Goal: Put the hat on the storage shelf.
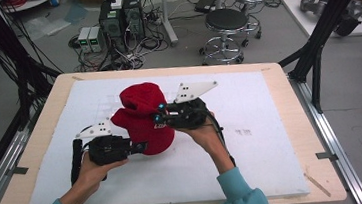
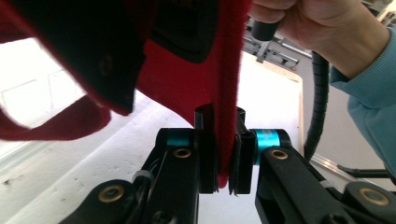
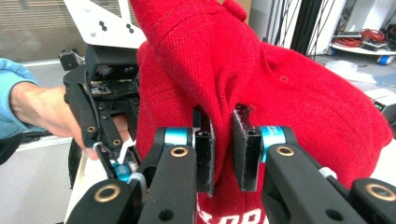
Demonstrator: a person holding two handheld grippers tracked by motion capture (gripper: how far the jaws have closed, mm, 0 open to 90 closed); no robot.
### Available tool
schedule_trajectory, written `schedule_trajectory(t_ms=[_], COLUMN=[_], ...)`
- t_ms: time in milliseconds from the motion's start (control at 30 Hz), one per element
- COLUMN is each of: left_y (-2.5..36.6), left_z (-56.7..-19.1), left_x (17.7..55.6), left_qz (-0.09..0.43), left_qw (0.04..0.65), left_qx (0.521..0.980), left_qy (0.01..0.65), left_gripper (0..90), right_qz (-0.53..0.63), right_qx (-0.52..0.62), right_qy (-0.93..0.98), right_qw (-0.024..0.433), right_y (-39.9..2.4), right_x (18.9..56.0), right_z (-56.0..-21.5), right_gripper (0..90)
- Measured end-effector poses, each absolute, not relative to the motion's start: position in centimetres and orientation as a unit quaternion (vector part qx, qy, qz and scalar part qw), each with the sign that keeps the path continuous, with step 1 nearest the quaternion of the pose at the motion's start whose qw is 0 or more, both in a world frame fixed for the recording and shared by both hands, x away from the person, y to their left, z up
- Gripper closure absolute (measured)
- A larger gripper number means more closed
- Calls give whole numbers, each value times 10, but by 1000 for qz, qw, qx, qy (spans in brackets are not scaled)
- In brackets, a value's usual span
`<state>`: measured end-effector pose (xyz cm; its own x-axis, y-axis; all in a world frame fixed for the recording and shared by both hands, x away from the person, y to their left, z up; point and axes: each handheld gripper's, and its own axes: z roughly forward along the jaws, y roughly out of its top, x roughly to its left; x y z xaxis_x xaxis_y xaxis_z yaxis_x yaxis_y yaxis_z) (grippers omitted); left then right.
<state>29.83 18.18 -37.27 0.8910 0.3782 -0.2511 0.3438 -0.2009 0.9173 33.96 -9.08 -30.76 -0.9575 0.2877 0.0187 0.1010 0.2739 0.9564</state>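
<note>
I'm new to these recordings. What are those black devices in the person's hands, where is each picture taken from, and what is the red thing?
A person holds a hand-operated two-jaw gripper in each hand; there is no robot arm. The high view looks down on the table, covered by a white mat. The other two pictures come from cameras riding on each gripper, looking along its black jaws. The red thing is a cap, held up between both tools. The left gripper is shut on a thin edge of the cap; the person's other hand shows beyond it. The right gripper pinches a fold of the cap's cloth, with the left gripper visible behind it.
</note>
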Motion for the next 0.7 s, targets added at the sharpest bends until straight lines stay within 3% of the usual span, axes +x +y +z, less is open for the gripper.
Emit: schedule_trajectory(t_ms=[367,467,533,600,633,700], left_y=[182,182,183,183,183,183], left_z=[-372,-372,-372,-372,-372,-372], left_x=[298,298,299,298,298,298], left_qz=[14,16,21,25,28,31], left_qw=[584,582,579,578,578,579], left_qx=[775,776,777,778,778,777], left_qy=[240,243,245,245,245,246], left_gripper=[851,852,853,853,853,853], right_qz=[588,589,590,587,587,586], right_qx=[120,118,119,133,133,144], right_qy=[796,795,794,792,792,790], right_qw=[78,82,85,98,98,110], right_y=[-91,-91,-91,-90,-90,-90], right_x=[340,339,338,338,338,338], right_z=[-308,-307,-307,-307,-307,-308], right_gripper=[788,720,566,335,335,188])
